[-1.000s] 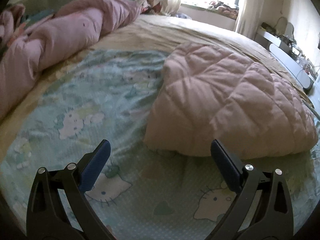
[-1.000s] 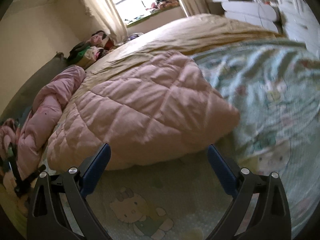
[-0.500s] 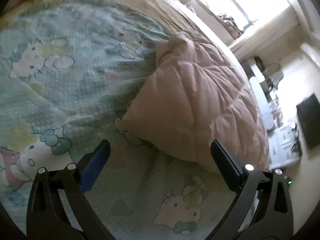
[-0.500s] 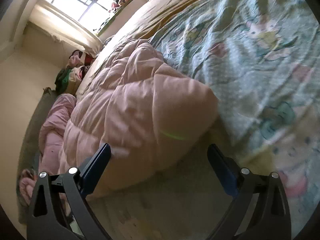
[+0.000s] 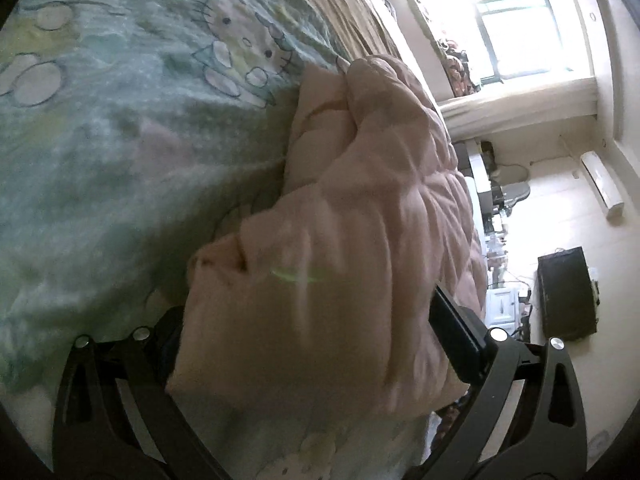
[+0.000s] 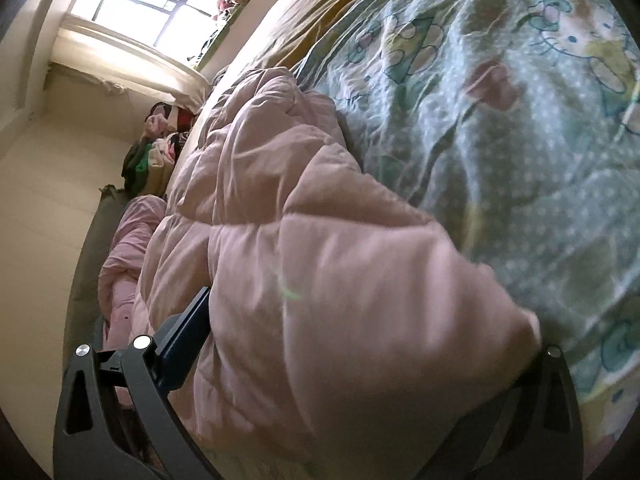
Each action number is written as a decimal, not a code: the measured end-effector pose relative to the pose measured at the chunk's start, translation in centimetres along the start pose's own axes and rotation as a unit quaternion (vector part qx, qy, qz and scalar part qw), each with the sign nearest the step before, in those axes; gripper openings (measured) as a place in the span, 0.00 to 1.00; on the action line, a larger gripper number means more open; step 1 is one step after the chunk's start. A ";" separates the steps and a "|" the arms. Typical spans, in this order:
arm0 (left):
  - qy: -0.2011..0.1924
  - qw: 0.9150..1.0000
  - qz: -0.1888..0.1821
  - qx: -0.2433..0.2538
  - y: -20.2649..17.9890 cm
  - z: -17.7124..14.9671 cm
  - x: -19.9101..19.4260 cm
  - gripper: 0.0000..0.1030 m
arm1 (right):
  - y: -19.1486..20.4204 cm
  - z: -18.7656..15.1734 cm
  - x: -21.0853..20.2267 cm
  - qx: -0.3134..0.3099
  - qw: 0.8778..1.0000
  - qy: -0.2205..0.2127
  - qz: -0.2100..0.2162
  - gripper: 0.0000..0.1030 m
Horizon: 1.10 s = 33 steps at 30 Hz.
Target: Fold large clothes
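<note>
Item: pink quilted coat [image 5: 360, 208], folded, on cartoon-print bedsheet [image 5: 100, 128], its near corners filling both wide-spread jaws: left gripper [image 5: 316, 344], right gripper [image 6: 352, 356] (neither clamped). Risk: thick padding slipping out at 12 o'clock on closing.

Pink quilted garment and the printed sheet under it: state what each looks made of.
Pink quilted garment: seemingly thin, smooth woven shell over soft padding, matte with slight sheen; stitched lines make puffy panels. Printed sheet: apparently soft matte woven fabric, dotted with cartoon cats, finely wrinkled.
</note>
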<state>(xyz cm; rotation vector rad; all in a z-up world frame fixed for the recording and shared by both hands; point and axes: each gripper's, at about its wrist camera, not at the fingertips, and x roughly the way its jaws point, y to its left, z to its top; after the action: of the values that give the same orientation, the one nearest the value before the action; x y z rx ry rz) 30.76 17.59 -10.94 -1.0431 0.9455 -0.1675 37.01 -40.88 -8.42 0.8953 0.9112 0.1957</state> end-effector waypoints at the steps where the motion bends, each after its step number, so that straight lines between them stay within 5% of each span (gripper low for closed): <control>1: 0.002 1.000 -0.003 -0.004 0.1 0.4 0.4 0.92 | 0.1 0.1 0.2 -0.004 1.000 -0.001 0.000 0.96; 7: -0.008 1.000 -0.018 -0.024 0.4 1.5 1.6 0.92 | 1.1 0.4 1.4 -0.032 0.999 -0.019 -0.008 0.96; 13: -0.030 0.999 -0.013 -0.019 0.1 1.9 1.5 0.91 | 1.8 0.1 1.6 -0.050 0.998 -0.039 -0.019 0.73; 18: -0.063 0.994 0.045 0.079 -3.8 1.3 0.4 0.60 | 3.7 -0.4 0.7 -0.105 0.992 -0.053 -0.040 0.49; 20: -0.073 0.988 0.069 0.119 -5.5 0.9 0.1 0.49 | 5.3 -0.7 0.2 -0.143 0.986 -0.062 -0.065 0.43; 25: -0.094 0.970 0.112 0.195 -8.6 0.0 -0.5 0.41 | 9.0 -2.2 -0.7 -0.227 0.963 -0.090 -0.111 0.34; 33: -0.126 0.958 0.104 0.236 -11.2 -0.4 -2.5 0.36 | 15.3 -4.8 -2.9 -0.347 0.922 -0.133 -0.112 0.31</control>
<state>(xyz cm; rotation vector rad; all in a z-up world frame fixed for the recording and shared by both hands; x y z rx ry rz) 32.29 12.79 -0.64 -0.5047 0.7276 -0.0756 34.79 -29.79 3.31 0.1467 0.6117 0.1769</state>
